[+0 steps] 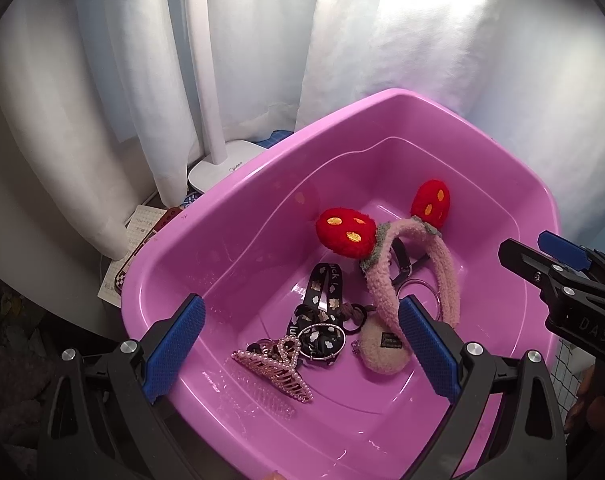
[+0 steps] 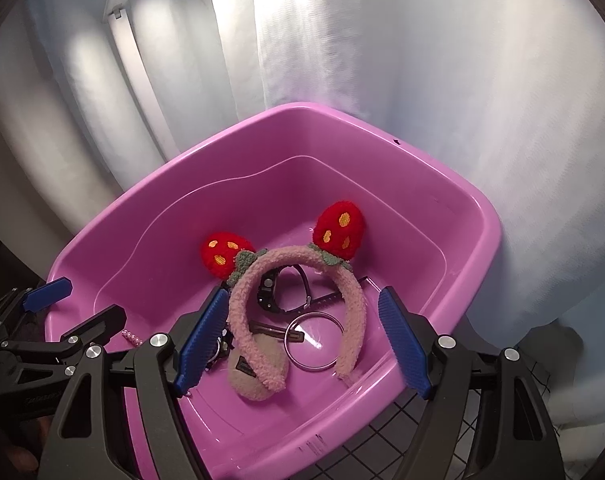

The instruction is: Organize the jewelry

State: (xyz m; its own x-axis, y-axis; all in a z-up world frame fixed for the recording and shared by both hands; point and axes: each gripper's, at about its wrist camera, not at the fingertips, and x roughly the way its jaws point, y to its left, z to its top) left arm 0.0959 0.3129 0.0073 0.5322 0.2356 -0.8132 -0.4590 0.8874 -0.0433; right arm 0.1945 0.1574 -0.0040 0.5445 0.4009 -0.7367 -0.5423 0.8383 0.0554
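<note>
White curtains (image 1: pixel 262 60) hang behind a pink plastic tub (image 1: pixel 230 216) that fills both wrist views. Left claw (image 1: pixel 298 356): jaws spread wide, blue pads apart, nothing between them; it hovers over the tub's near rim, angled down into the basin. Directly beyond its fingertips lie a pearl-trimmed hair claw clip (image 1: pixel 276 368), a black patterned strap with a metal ring (image 1: pixel 320 312), dark hair ties (image 1: pixel 356 314) and a beige fuzzy pouch bearing a dark label (image 1: pixel 382 354). Right claw (image 2: pixel 302 344): jaws likewise held wide and empty, poised above the tub's near edge; its tip shows at the right margin of the left wrist view. Between its pads, on the tub floor, rests a pink fleece headband (image 2: pixel 354 300) with two red strawberry-like ears (image 2: pixel 338 230), standing arched with its ends down; one end overlaps the beige pouch. Under the arch lie a black wristwatch (image 2: pixel 274 292), a thin metal bangle (image 2: pixel 312 340) and a dark flat hair clip (image 2: pixel 274 330). All jewelry items sit inside the tub, clustered toward its near half. Outward, to the tub's left, a white lamp base (image 1: pixel 222 168) and stem stand against the curtain, with gridded paper (image 1: pixel 122 272) beside it; a dark wire grid (image 2: pixel 402 452) shows beneath the tub's near right corner.
</note>
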